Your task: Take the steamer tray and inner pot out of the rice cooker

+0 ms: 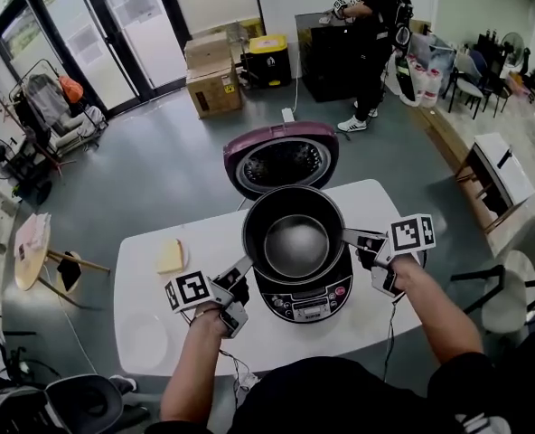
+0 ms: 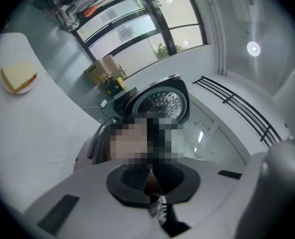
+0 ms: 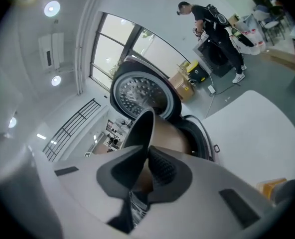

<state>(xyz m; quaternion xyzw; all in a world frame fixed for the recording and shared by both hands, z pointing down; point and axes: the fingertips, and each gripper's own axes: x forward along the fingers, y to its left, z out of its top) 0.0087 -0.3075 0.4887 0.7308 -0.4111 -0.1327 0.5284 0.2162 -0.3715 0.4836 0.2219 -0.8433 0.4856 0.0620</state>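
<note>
The dark round inner pot (image 1: 295, 235) hangs just above the open rice cooker (image 1: 308, 301) on the white table (image 1: 141, 297). My left gripper (image 1: 243, 269) is shut on the pot's rim at its near left. My right gripper (image 1: 349, 237) is shut on the rim at its right. The right gripper view shows the pot's rim (image 3: 142, 126) rising between the pinched pads of the right gripper (image 3: 147, 166). In the left gripper view a mosaic patch hides most of the pot ahead of the left gripper (image 2: 152, 180). No steamer tray is clearly visible.
The cooker's purple lid (image 1: 281, 159) stands open behind the pot, toward the table's far edge. A yellow wedge (image 1: 170, 256) lies on the table's left part. A pale round shape (image 1: 145, 337) lies near the front left corner. A person (image 1: 371, 25) stands far behind.
</note>
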